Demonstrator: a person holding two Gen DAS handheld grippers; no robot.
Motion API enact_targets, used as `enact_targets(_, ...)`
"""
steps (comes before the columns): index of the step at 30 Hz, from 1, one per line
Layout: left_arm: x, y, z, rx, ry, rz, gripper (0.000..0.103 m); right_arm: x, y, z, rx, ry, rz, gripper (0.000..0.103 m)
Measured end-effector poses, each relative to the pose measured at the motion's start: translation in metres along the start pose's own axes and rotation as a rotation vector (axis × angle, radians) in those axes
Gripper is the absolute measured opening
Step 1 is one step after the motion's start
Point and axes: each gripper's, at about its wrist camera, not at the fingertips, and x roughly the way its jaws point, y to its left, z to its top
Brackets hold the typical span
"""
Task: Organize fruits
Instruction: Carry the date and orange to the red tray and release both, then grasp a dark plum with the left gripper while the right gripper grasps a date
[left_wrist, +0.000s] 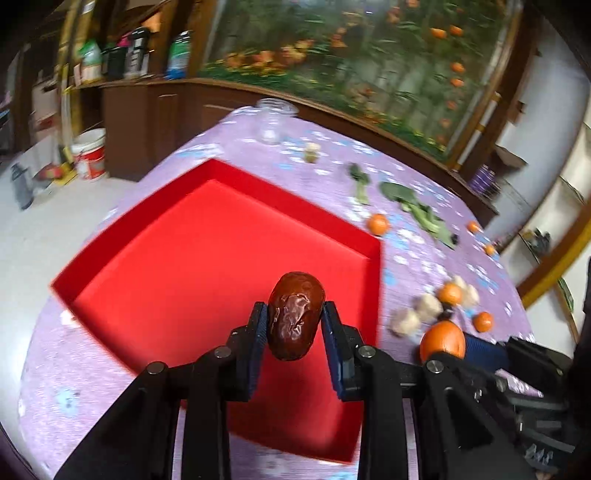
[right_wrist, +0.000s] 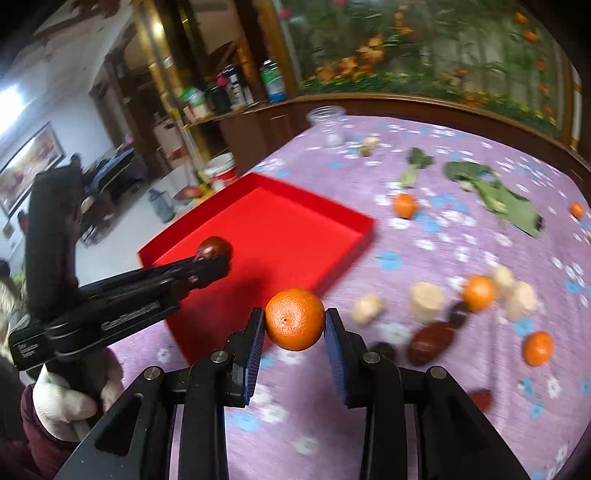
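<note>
My left gripper (left_wrist: 294, 322) is shut on a wrinkled brown date (left_wrist: 294, 314) and hangs over the near part of the shallow red tray (left_wrist: 207, 236). In the right wrist view the left gripper (right_wrist: 212, 258) with the date (right_wrist: 213, 248) reaches over the tray (right_wrist: 288, 229) from the left. My right gripper (right_wrist: 294, 321) is shut on a small orange tangerine (right_wrist: 294, 318), held above the purple cloth just off the tray's near right edge. That tangerine (left_wrist: 442, 339) shows at the lower right of the left wrist view.
On the purple flowered cloth (right_wrist: 424, 369) to the right lie loose tangerines (right_wrist: 479, 292), pale ginger pieces (right_wrist: 426, 300), another date (right_wrist: 430, 341) and green leaves (right_wrist: 506, 205). A clear jar (right_wrist: 330, 125) stands at the far edge. A gloved hand (right_wrist: 70, 402) holds the left gripper.
</note>
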Motion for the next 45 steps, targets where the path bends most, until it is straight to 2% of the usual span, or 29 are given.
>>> enact_targets(5,0.003,0.024,0.001,-0.039,0.0,0.062,0.029,0.033,0.034,0.004,-0.061,0.048,0.03,0.036)
enact_targets(12,0.001,0.049,0.001,-0.092,0.002,0.073,0.031,0.068,0.051,0.003,-0.082,0.093,0.027,0.037)
enact_targets(15,-0.004,0.054,0.001,-0.105,-0.013,0.074,0.05,0.072,0.053,0.004,-0.077,0.093,0.031,0.04)
enact_targets(16,-0.005,0.055,0.002,-0.109,-0.02,0.077,0.055,0.07,0.054,0.004,-0.079,0.085,0.026,0.045)
enact_targets(18,-0.007,0.056,0.003,-0.12,-0.025,0.075,0.057,0.066,0.056,0.005,-0.088,0.07,0.017,0.05)
enact_targets(24,-0.013,0.051,0.005,-0.135,-0.033,0.072,0.058,0.047,0.048,0.005,-0.064,0.024,0.011,0.05)
enact_targets(29,-0.023,0.035,0.006,-0.109,-0.054,0.065,0.067,0.025,0.028,-0.001,-0.006,-0.016,0.005,0.056)
enact_targets(34,-0.026,0.019,0.006,-0.081,-0.056,0.051,0.068,-0.002,-0.006,-0.01,0.073,-0.064,-0.03,0.057)
enact_targets(40,-0.027,-0.005,0.003,-0.038,-0.057,0.029,0.068,-0.051,-0.075,-0.042,0.237,-0.132,-0.122,0.062)
enact_targets(45,-0.017,-0.029,-0.001,0.006,-0.035,0.009,0.069,-0.081,-0.135,-0.072,0.391,-0.151,-0.209,0.063)
